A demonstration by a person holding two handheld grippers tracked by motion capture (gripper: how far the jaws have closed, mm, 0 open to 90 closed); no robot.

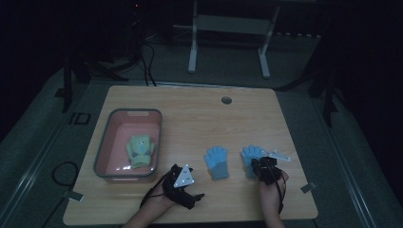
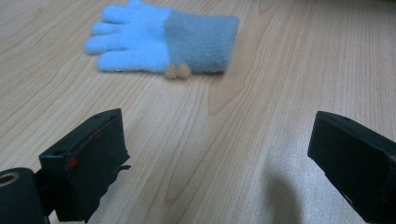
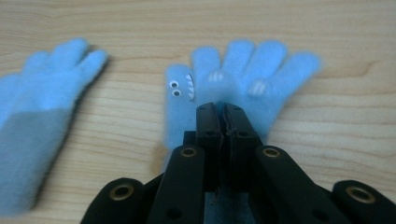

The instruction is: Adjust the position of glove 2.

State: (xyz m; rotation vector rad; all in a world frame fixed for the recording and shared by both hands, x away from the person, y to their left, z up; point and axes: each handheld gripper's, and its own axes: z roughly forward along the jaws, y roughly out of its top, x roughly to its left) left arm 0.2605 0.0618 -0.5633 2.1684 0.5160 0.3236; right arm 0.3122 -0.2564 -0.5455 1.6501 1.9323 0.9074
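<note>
Two light blue gloves with grey-blue cuffs lie side by side on the wooden table. In the right gripper view, the right glove (image 3: pixel 261 70), which has a toothy face on its thumb, lies under my right gripper (image 3: pixel 225 114). Its jaws are pressed together over the palm, and I cannot tell if any fabric is pinched. From above, that gripper (image 1: pixel 263 167) covers the glove's (image 1: pixel 249 154) lower half. The left glove (image 1: pixel 216 161) lies flat. My left gripper (image 1: pixel 194 187) rests low near the front edge, wide open, with the left glove (image 2: pixel 163 39) beyond its jaws (image 2: pixel 217 149).
A pink basket (image 1: pixel 159 137) with a grey rim stands at the left of the table, with a green glove (image 1: pixel 140 151) inside. A round cable hole (image 1: pixel 226 100) sits near the table's far edge. Beyond the table are a white frame (image 1: pixel 228 28) and cables on the floor.
</note>
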